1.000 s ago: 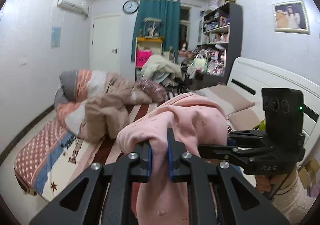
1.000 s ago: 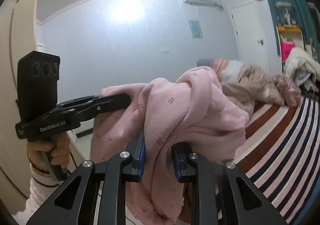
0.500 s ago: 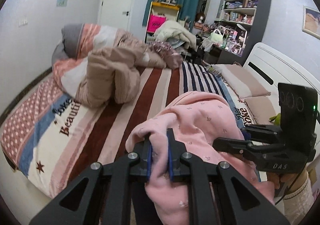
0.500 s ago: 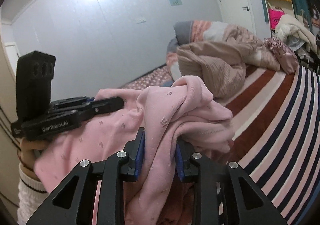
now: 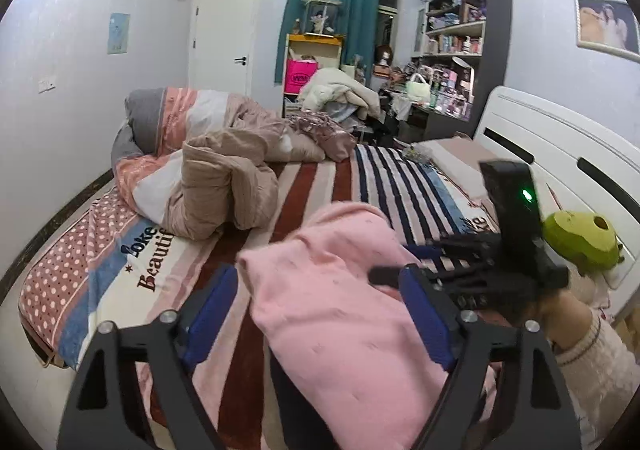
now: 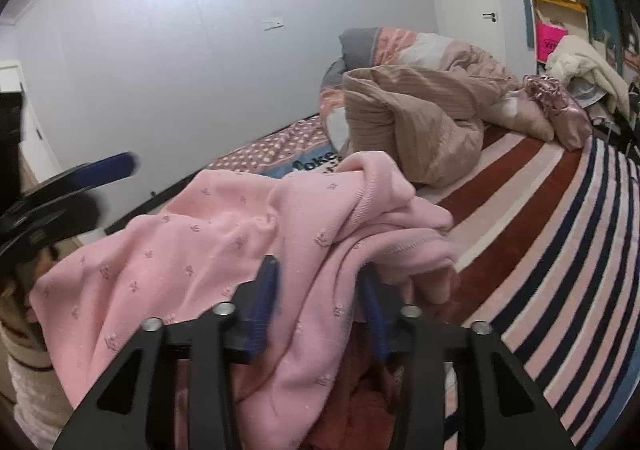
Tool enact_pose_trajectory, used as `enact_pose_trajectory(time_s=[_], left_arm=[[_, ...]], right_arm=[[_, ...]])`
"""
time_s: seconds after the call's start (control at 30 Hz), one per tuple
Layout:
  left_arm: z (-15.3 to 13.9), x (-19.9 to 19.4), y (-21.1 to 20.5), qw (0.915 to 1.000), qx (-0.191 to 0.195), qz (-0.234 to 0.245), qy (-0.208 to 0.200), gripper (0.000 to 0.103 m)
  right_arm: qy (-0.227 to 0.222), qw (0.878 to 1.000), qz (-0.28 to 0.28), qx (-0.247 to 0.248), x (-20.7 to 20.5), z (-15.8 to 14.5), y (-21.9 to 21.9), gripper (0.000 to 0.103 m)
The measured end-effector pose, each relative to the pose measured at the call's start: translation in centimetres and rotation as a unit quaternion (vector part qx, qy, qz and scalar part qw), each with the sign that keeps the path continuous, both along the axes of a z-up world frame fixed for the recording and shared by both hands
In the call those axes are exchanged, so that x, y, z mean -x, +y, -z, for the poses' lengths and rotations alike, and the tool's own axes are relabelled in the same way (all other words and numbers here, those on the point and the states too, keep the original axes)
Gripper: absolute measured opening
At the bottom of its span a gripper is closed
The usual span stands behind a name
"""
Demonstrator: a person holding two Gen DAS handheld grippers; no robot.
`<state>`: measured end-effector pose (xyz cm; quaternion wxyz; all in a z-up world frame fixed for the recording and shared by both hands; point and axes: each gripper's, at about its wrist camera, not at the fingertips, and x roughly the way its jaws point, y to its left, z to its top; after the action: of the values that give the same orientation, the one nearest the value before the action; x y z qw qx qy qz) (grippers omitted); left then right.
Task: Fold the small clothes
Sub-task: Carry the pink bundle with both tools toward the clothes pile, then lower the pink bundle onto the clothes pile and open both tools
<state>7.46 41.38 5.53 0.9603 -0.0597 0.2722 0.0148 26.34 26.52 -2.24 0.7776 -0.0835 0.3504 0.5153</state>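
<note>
Striped bed (image 5: 320, 186) mid-frame, pink garment (image 5: 340, 290) lower centre, rumpled beige quilt (image 5: 224, 186) centre left, green plush toy (image 5: 580, 238) far right

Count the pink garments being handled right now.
1. A single pink garment lies bunched on the striped bed: the left gripper is open around one end, and the right gripper has its fingers around the other. More may be hidden underneath.
</note>
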Motion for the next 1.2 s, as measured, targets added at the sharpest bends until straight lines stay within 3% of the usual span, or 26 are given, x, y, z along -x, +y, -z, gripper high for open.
enact_pose_trajectory(time_s=[0.07, 0.1, 0.47, 0.7, 0.8, 0.93, 1.0, 1.03, 1.2], left_arm=[[0.1, 0.7, -0.6, 1.0, -0.005, 0.005, 0.001, 0.08], [0.2, 0.9, -0.8, 0.9999, -0.005, 0.009, 0.002, 0.08], [1.9, 1.0, -0.5, 0.9985, 0.048, 0.001, 0.027, 0.083], [3.2, 0.3, -1.2, 0.9973, 0.06, 0.014, 0.039, 0.083], [3.1, 0.3, -1.4, 0.9974, 0.059, 0.019, 0.038, 0.083], [2.4, 0.9, -1.2, 0.9985, 0.043, 0.023, 0.023, 0.084], [1.7, 1.5, 0.3, 0.9997, 0.022, -0.004, 0.006, 0.091], [1.9, 1.4, 1.4, 0.9992, 0.038, -0.007, 0.013, 0.096], [6.0, 0.1, 4.9, 0.9892, 0.123, -0.012, 0.079, 0.096]], right_arm=[[-0.001, 1.0, 0.004, -0.001, 0.1, -0.3, -0.7, 0.064], [0.001, 1.0, 0.004, -0.003, 0.1, -0.5, -1.0, 0.065], [0.001, 1.0, 0.005, -0.021, 1.0, -1.5, -4.5, 0.066], [0.105, 0.988, -0.08, -0.073, 2.8, -0.2, -5.2, 0.066], [0.095, 0.989, -0.095, -0.059, 3.6, 0.5, -5.0, 0.055], [0.067, 0.994, -0.079, -0.032, 4.2, 1.3, -5.3, 0.05], [0.062, 0.995, -0.075, -0.02, 4.1, 1.8, -5.3, 0.05], [0.069, 0.995, -0.075, -0.021, 4.0, 2.2, -5.4, 0.05], [0.069, 0.995, -0.071, -0.021, 3.8, 2.4, -5.4, 0.05]])
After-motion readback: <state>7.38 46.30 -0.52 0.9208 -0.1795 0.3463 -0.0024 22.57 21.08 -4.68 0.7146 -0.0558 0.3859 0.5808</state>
